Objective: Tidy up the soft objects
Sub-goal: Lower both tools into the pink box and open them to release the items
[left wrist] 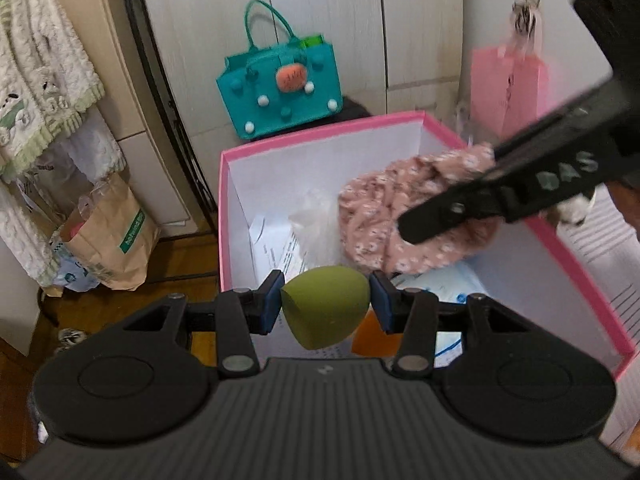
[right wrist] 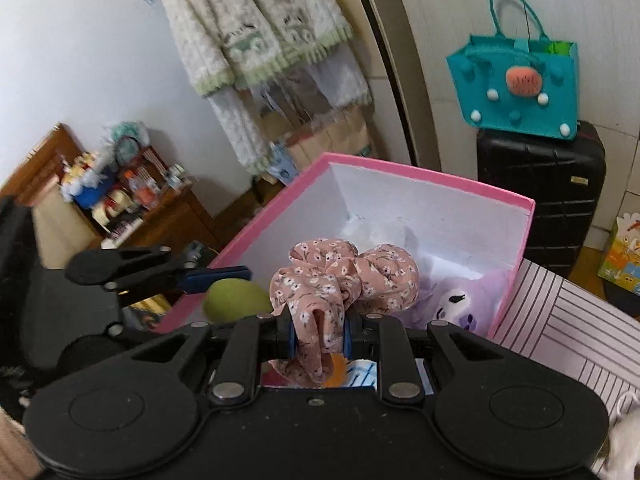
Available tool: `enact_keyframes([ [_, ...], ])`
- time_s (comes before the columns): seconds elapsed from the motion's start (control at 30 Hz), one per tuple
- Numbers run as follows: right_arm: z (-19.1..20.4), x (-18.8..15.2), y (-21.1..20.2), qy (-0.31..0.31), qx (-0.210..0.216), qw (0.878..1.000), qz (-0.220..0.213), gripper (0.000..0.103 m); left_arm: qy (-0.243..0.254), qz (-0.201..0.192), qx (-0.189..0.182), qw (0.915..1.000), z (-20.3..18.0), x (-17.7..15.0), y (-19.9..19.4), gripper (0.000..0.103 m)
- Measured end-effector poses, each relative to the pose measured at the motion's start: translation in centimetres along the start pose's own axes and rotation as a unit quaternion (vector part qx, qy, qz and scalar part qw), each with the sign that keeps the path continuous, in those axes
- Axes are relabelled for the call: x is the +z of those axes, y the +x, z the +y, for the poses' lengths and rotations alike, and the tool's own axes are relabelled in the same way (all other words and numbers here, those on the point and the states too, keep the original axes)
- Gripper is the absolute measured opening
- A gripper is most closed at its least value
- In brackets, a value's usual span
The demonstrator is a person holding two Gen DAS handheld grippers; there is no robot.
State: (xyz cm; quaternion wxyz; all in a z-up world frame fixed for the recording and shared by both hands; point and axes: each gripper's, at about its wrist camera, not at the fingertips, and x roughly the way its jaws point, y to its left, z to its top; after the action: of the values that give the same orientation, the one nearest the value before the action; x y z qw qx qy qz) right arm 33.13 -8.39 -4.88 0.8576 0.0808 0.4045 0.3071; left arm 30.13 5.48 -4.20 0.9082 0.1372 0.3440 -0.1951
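A pink box [left wrist: 320, 136] with white inner walls stands open below both grippers. My left gripper [left wrist: 326, 300] is shut on a green egg-shaped sponge [left wrist: 324, 316], held over the box's near edge. My right gripper [right wrist: 319, 338] is shut on a pink floral scrunchie [right wrist: 344, 276] and hangs over the box [right wrist: 420, 178]. In the left wrist view the scrunchie [left wrist: 384, 208] dangles from the right gripper's black finger [left wrist: 440, 212]. The right wrist view shows the sponge [right wrist: 236, 300] at the box's left rim. Papers, clear plastic and a purple plush toy [right wrist: 460, 304] lie inside.
A teal felt bag [right wrist: 516, 80] sits on a black suitcase [right wrist: 540, 200] behind the box. A pink paper bag [left wrist: 508, 88] hangs at the right, a brown paper bag [left wrist: 112, 236] stands on the floor at the left. Fleecy garments [right wrist: 260, 32] hang above. A striped board [right wrist: 568, 340] lies beside the box.
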Motion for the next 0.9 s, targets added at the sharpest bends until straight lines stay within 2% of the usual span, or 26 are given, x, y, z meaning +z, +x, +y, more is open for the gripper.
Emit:
enact_keyframes([
  [0.1, -0.4, 0.4, 1.7, 0.002, -0.009, 1.000, 0.026, 0.026, 0.013, 0.002, -0.003, 0.9999, -0.4, -0.1, 0.3, 0.046],
  [0.17, -0.6, 0.6, 2.6, -0.004, -0.018, 0.999, 0.037, 0.027, 0.008, -0.011, 0.005, 0.9999, -0.6, -0.1, 0.2, 0.046],
  [0.23, -0.6, 0.6, 3.5, -0.015, -0.025, 0.998, 0.052, 0.031, 0.024, -0.018, 0.015, 0.9994, -1.1, -0.1, 0.2, 0.046],
  [0.3, -0.6, 0.8, 4.1, -0.017, -0.033, 0.998, 0.053, 0.041, 0.018, -0.014, 0.015, 0.9996, -1.2, 0.0, 0.2, 0.048],
  [0.33, -0.6, 0.9, 4.2, -0.018, -0.036, 0.998, 0.055, 0.046, 0.015, -0.015, 0.019, 0.9996, -1.2, 0.0, 0.1, 0.053],
  [0.4, -0.4, 1.0, 3.9, -0.018, -0.044, 0.998, 0.045, 0.063, 0.017, -0.024, 0.032, 0.9990, -1.3, 0.1, -0.5, 0.060],
  [0.47, -0.2, 0.9, 3.1, -0.024, -0.051, 0.998, 0.032, 0.066, 0.023, -0.035, 0.042, 0.9982, -1.3, 0.0, -1.2, 0.061],
  [0.53, -0.2, 0.7, 2.1, -0.025, -0.053, 0.998, 0.022, 0.068, 0.017, -0.049, 0.033, 0.9981, -1.2, -0.2, -2.1, 0.061],
  [0.67, -0.3, -0.5, -0.6, -0.016, -0.058, 0.998, -0.009, 0.069, -0.005, -0.043, 0.013, 0.9990, -0.8, -0.8, -3.6, 0.061],
  [0.9, 1.9, -2.7, -5.1, -0.053, -0.078, 0.995, -0.041, 0.070, -0.001, -0.040, 0.006, 0.9992, -1.8, -1.7, -6.2, 0.061],
])
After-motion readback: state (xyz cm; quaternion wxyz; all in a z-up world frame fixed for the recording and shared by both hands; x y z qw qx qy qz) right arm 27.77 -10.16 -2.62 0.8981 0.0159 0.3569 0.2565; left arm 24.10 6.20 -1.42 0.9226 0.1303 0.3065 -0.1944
